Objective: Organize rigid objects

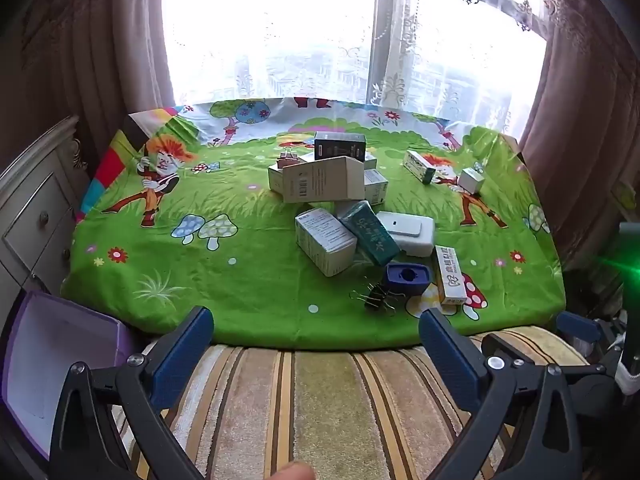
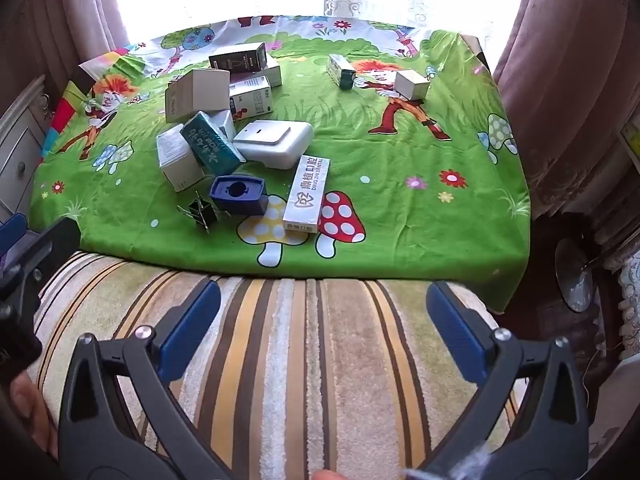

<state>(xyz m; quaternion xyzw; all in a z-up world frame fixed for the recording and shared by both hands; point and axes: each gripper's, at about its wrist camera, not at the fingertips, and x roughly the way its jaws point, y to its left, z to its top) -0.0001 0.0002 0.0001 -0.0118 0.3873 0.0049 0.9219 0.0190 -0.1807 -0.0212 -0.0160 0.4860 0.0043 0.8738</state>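
A heap of small boxes lies mid-table on a green cartoon cloth (image 1: 240,280): a tan carton (image 1: 324,180), a black box (image 1: 340,146), a teal box (image 1: 370,232), a white box (image 1: 326,246) and a white plastic case (image 1: 412,230). Nearer the front are a blue holder (image 1: 408,278), a black binder clip (image 1: 376,298) and a long white dental box (image 1: 450,276). Two small boxes (image 2: 412,84) sit apart at the far right. My left gripper (image 1: 316,344) and right gripper (image 2: 324,314) both hang open over the striped cushion, short of the table, holding nothing.
A striped cushion (image 2: 304,360) runs along the table's near edge. A purple-rimmed open box (image 1: 52,360) stands at the left, beside a white drawer cabinet (image 1: 36,208). Curtains and a bright window lie behind the table. The green cloth's right half (image 2: 440,220) has few objects.
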